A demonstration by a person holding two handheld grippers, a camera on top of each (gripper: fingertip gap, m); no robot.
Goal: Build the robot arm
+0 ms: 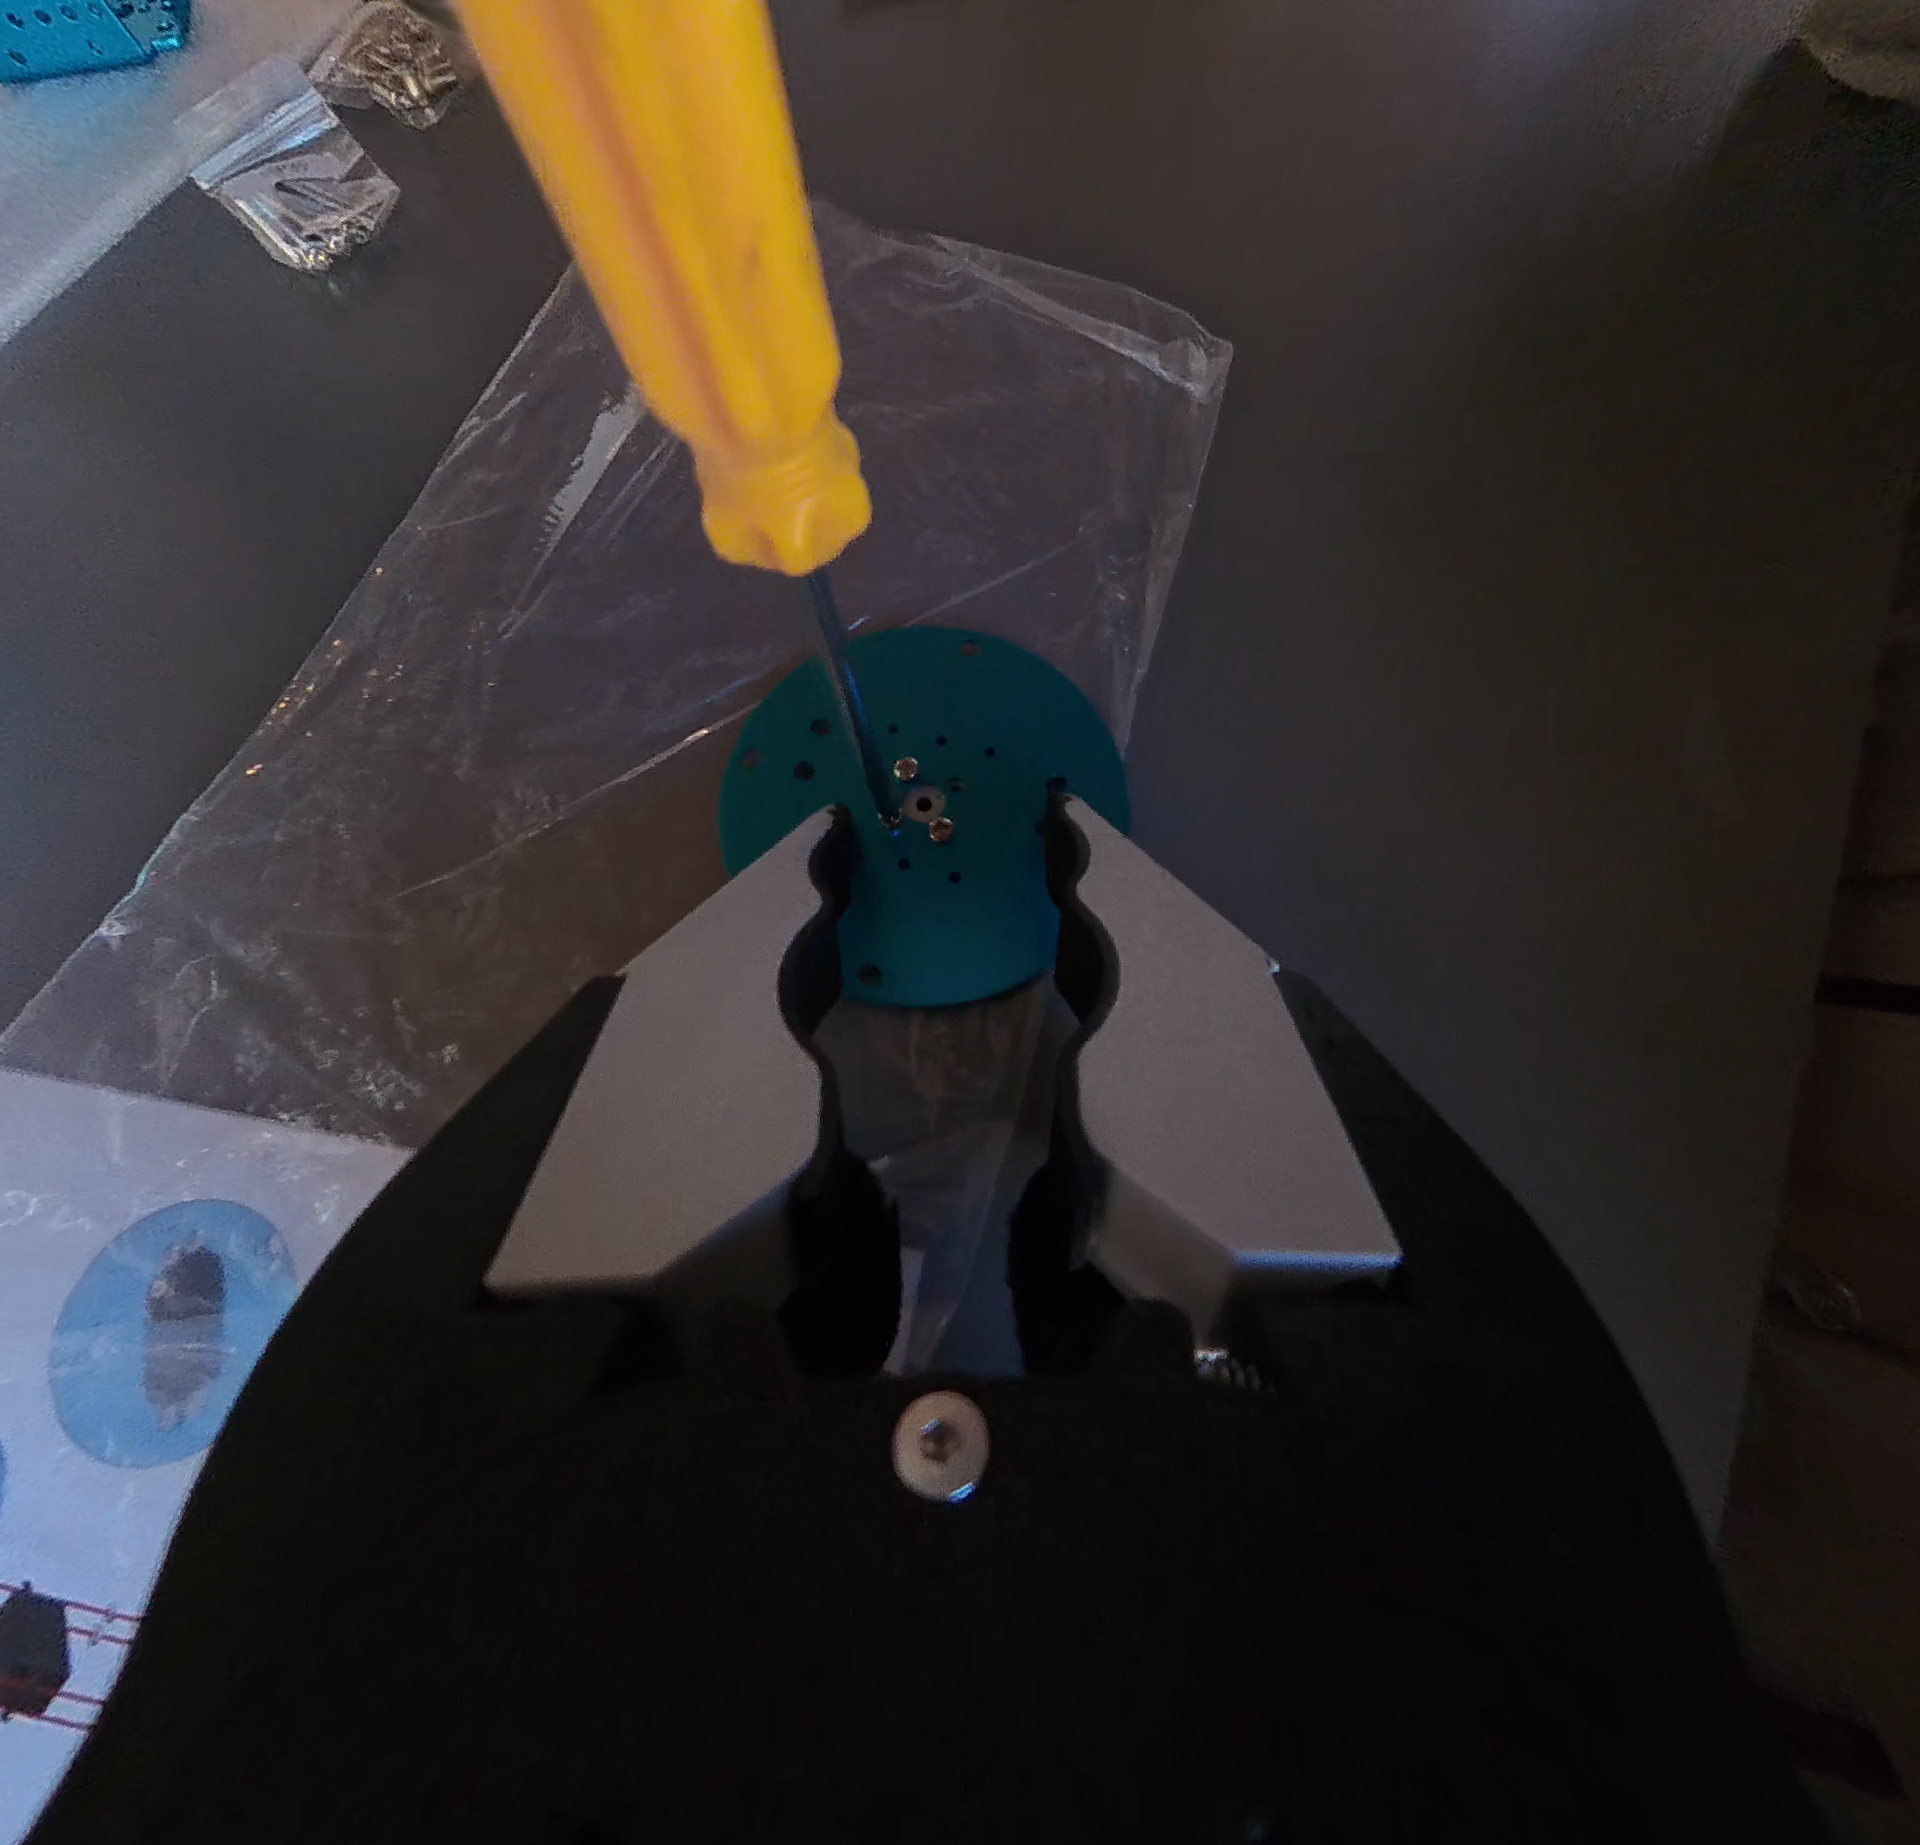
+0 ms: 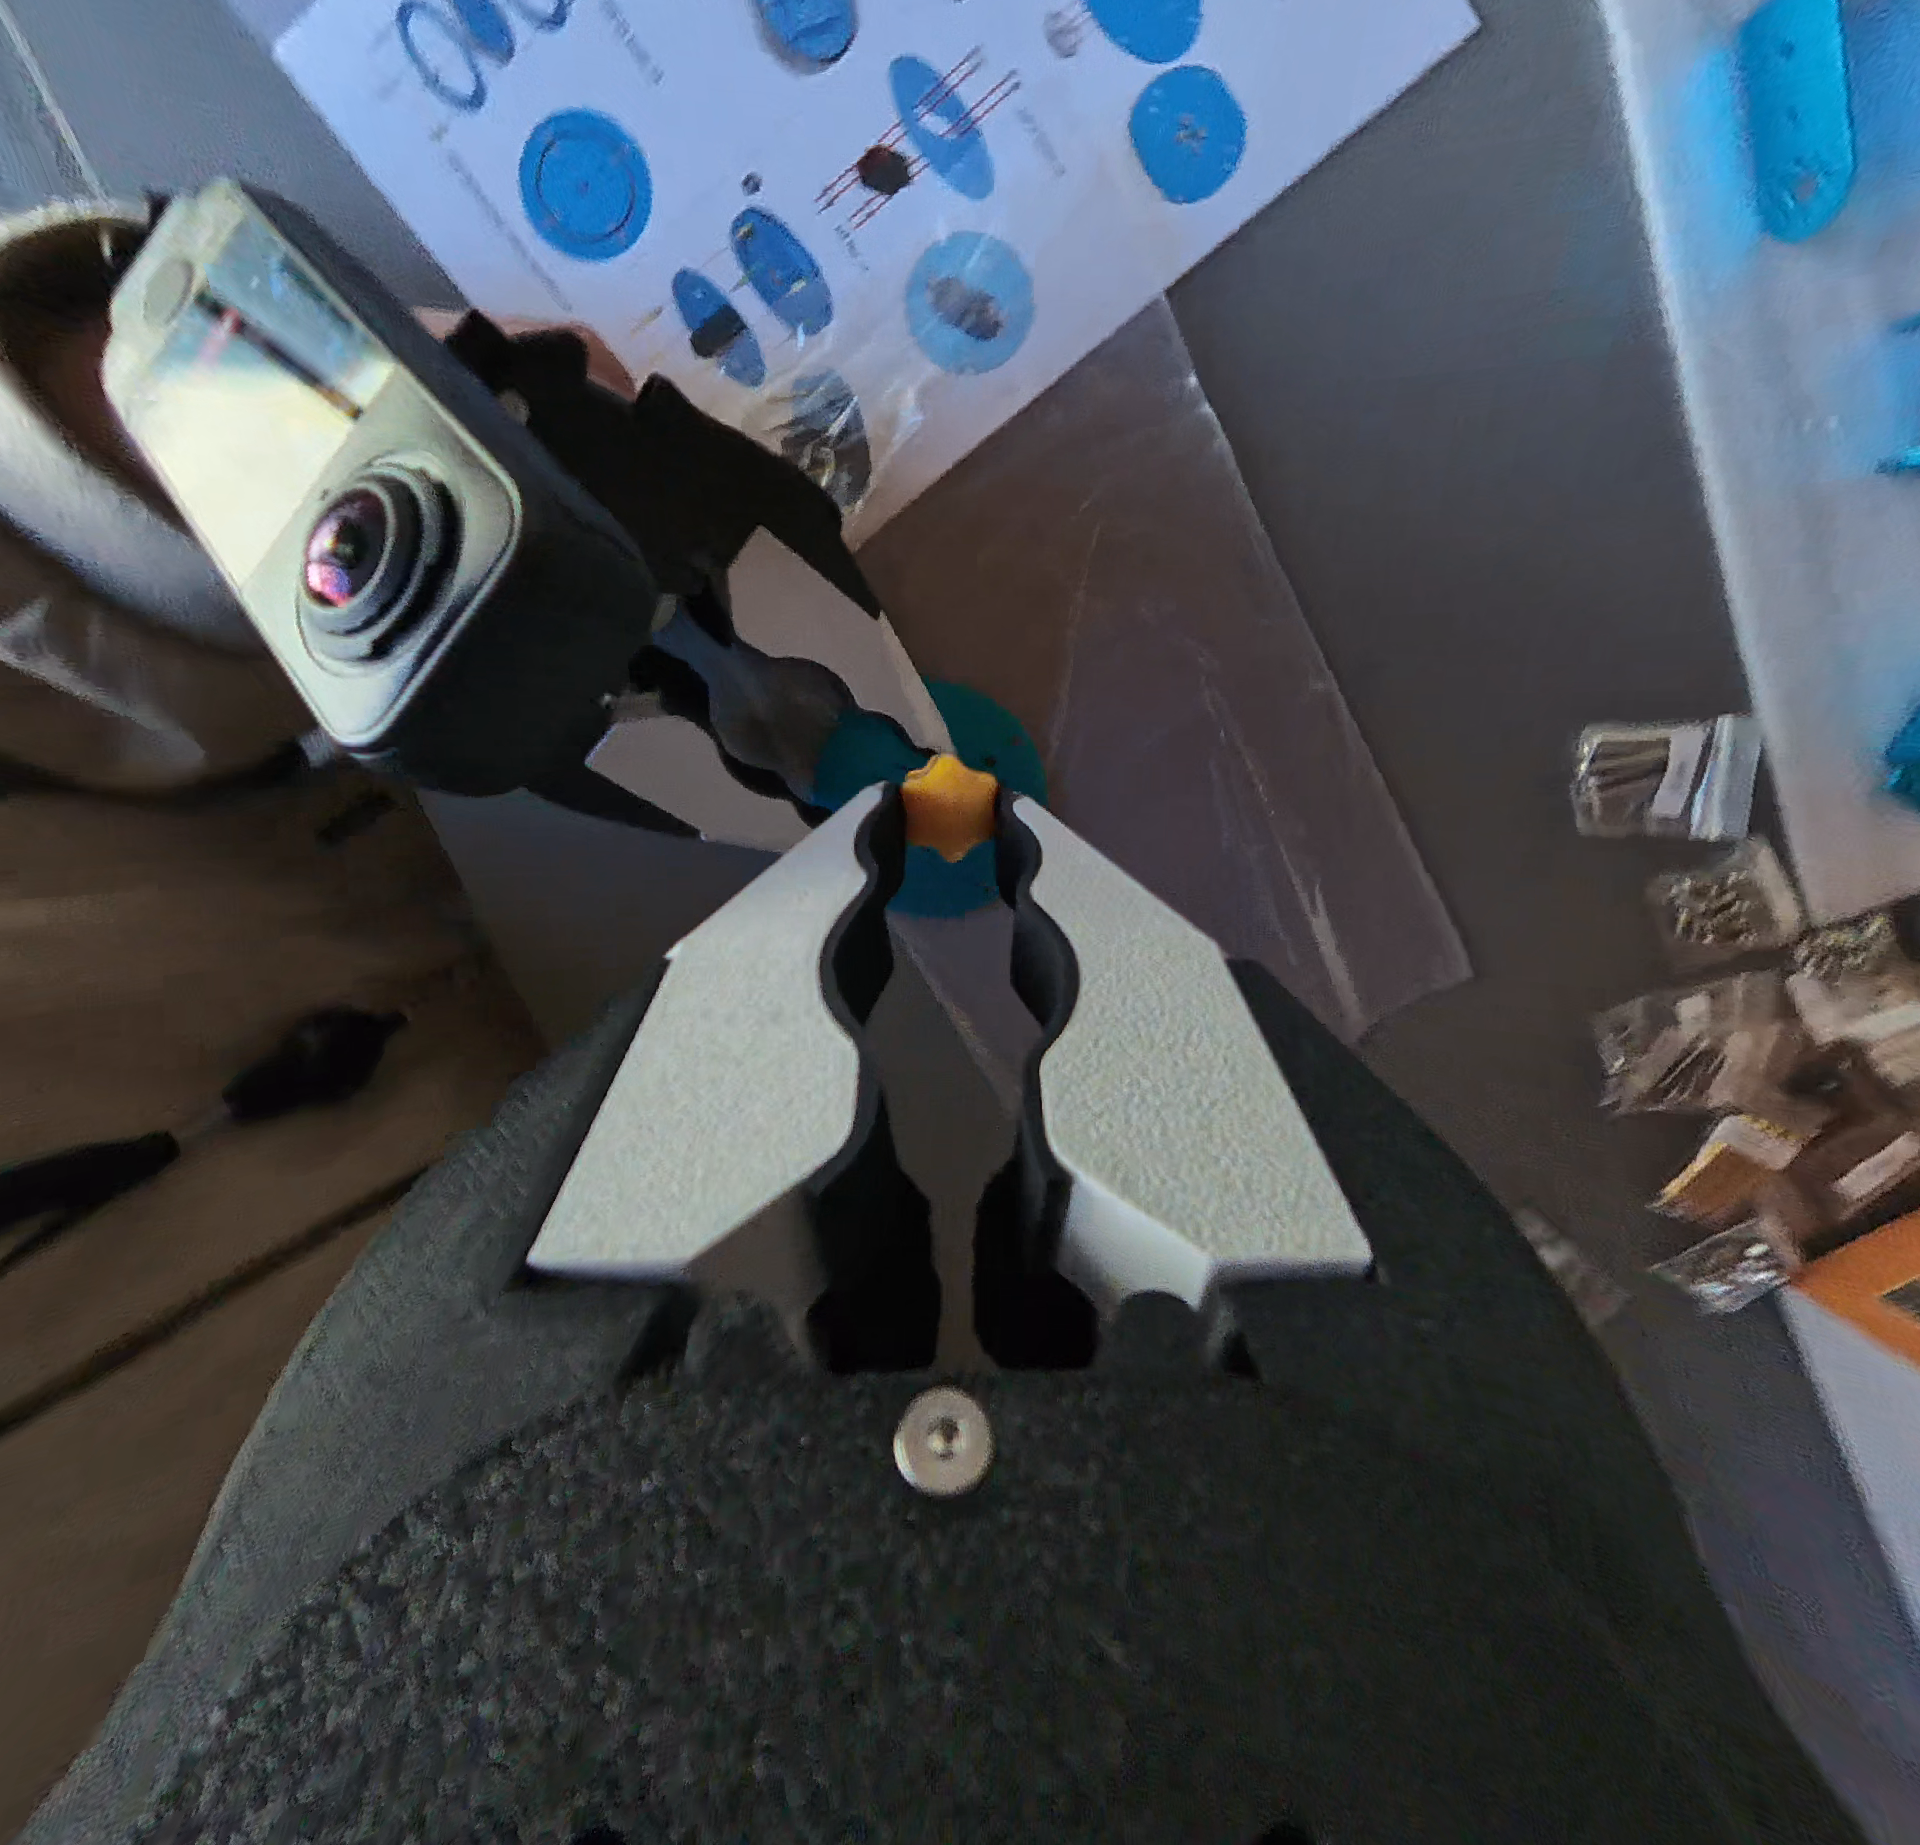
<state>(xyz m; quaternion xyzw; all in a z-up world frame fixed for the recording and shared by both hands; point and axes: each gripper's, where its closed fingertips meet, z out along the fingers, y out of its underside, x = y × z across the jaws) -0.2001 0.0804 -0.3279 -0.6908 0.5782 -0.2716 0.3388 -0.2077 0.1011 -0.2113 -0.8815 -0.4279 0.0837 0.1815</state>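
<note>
**Driving a screwdriver tip into a teal disc held between two tools**

Gripping the teal perforated disc (image 1: pixel 920 860) at frame centre, the left tool (image 1: pixel 948 808) has its jaws narrowed onto the disc's two edges; the near part of the disc sits between the black pads. The disc is round, drilled with many small holes, with a pale hub at centre and two brass-coloured screw heads beside it.

A yellow-handled screwdriver (image 1: pixel 665 226) enters from the upper left of the left wrist view, tilted, its thin blue shaft running down to a hole just left of the hub. Tip touches the disc face.

Right wrist view: right tool (image 2: pixel 948 808) is closed narrow on the end of the yellow handle, seen end-on as a fluted star shape, with the disc behind it. The left tool, carrying its camera (image 2: pixel 343 486), comes in from the left of that frame.

Under the disc lies a clear plastic bag (image 1: pixel 582 735) on the dark grey counter (image 1: pixel 1455 548). A printed instruction sheet (image 2: pixel 831 133) with blue part drawings lies at the top of the right view. Small bags of screws (image 1: pixel 301 185) and a blue metal bracket (image 1: pixel 78 13) sit at upper left of the left view.
</note>
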